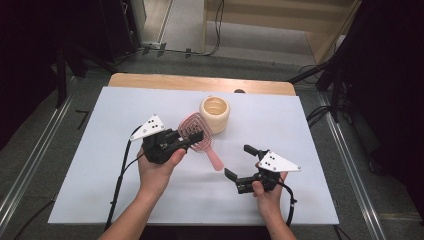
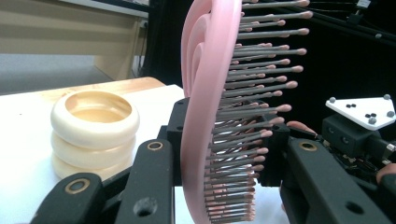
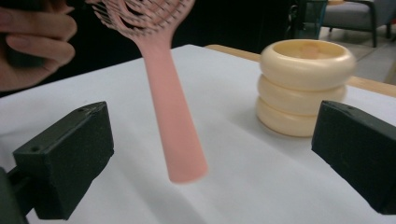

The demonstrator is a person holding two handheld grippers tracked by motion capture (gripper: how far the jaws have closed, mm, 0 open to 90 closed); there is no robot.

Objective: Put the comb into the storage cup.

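A pink hairbrush point(image 1: 194, 129) hangs above the white table, its handle point(image 3: 175, 116) slanting down towards my right gripper. My left gripper point(image 1: 192, 137) is shut on the brush head, and in the left gripper view the black jaws press the pink frame and bristles point(image 2: 205, 116) from both sides. My right gripper point(image 1: 239, 161) stands open just past the handle's tip, with nothing between its black pads point(image 3: 65, 158). A cream ribbed pot point(image 1: 215, 114) stands upright behind the brush, apart from both grippers.
A white sheet point(image 1: 150, 200) covers the wooden table, whose far edge point(image 1: 200, 82) stays bare. Cables trail from both grippers towards the near edge. Dark stands and cables ring the table on the floor.
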